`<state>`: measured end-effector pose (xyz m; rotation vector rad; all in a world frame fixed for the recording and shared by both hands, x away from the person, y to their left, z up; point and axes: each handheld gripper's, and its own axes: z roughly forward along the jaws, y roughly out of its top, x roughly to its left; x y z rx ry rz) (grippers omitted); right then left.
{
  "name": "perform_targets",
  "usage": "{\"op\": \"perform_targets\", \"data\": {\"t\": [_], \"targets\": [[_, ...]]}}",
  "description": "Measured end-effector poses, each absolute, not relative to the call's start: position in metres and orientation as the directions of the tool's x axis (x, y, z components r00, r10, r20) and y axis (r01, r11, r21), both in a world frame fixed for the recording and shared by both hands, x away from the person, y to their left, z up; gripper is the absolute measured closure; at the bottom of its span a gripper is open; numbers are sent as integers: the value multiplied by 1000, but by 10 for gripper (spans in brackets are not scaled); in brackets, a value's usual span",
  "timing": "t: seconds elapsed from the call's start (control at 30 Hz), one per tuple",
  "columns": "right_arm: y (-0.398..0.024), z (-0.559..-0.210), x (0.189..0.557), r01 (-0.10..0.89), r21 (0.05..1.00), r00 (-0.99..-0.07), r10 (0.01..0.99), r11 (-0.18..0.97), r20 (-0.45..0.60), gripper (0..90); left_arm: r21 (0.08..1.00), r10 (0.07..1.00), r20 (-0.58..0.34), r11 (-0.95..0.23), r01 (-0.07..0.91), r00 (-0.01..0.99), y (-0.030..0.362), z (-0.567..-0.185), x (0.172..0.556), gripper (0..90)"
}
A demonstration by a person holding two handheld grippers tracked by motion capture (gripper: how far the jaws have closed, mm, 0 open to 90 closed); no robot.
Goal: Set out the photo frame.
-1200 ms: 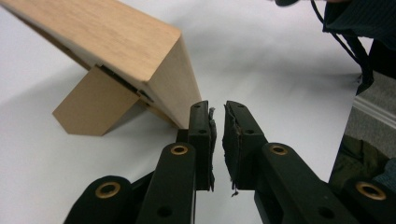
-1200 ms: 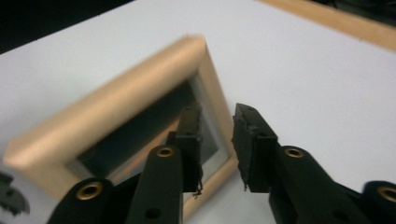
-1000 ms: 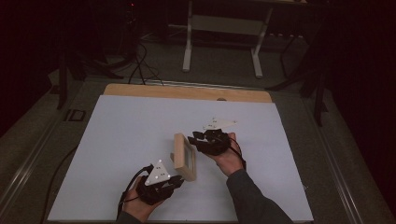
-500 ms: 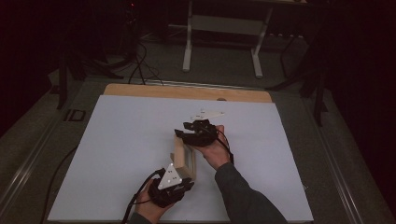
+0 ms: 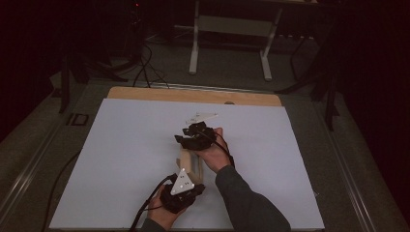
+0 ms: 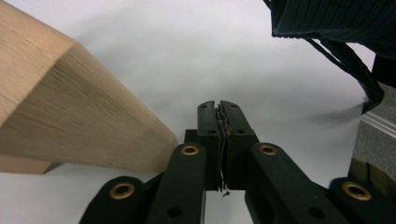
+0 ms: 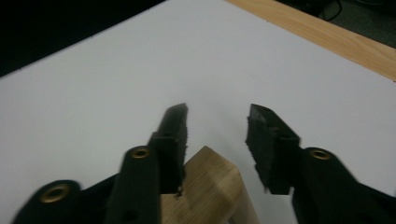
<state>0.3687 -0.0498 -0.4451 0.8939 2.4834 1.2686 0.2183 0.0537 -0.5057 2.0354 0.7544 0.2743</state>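
So since a second ago both my hands have slid in toward the wooden block (image 5: 192, 162). The right gripper (image 5: 186, 140) went from the block's right side up to its far end, and the left gripper (image 5: 186, 186) moved in along the near end.

The block lies on the white sheet (image 5: 121, 154), a bit near of the middle, lengthwise away from me.

Left gripper's jaws have just been closing and now sit pressed together with nothing between them. In the left gripper view the block (image 6: 60, 107) is off to the side, close by.

Right gripper's jaws have just narrowed some but stand apart, half open. They straddle the block's end corner (image 7: 210, 186), and I can't tell if the pads touch it.
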Motion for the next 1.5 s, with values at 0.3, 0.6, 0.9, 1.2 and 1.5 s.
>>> {"op": "perform_targets", "data": {"t": [0.3, 0.6, 0.9, 1.2, 1.5], "targets": [[-46, -447, 371, 425, 766, -804, 590, 482, 75, 647, 831, 628, -107, -369, 416, 771, 52, -507, 223, 900], [-46, -447, 371, 424, 761, -807, 586, 491, 71, 664, 830, 668, -114, -343, 440, 736, 53, -509, 227, 900], [-49, -445, 372, 437, 756, -801, 594, 488, 79, 667, 831, 683, -130, -320, 455, 719, 57, -510, 228, 900], [-47, -444, 374, 452, 747, -780, 622, 488, 66, 676, 830, 701, -142, -300, 469, 699, 65, -510, 227, 900], [-53, -442, 380, 482, 744, -748, 660, 462, 75, 715, 831, 731, -162, -262, 491, 663, 81, -511, 230, 899]]}}
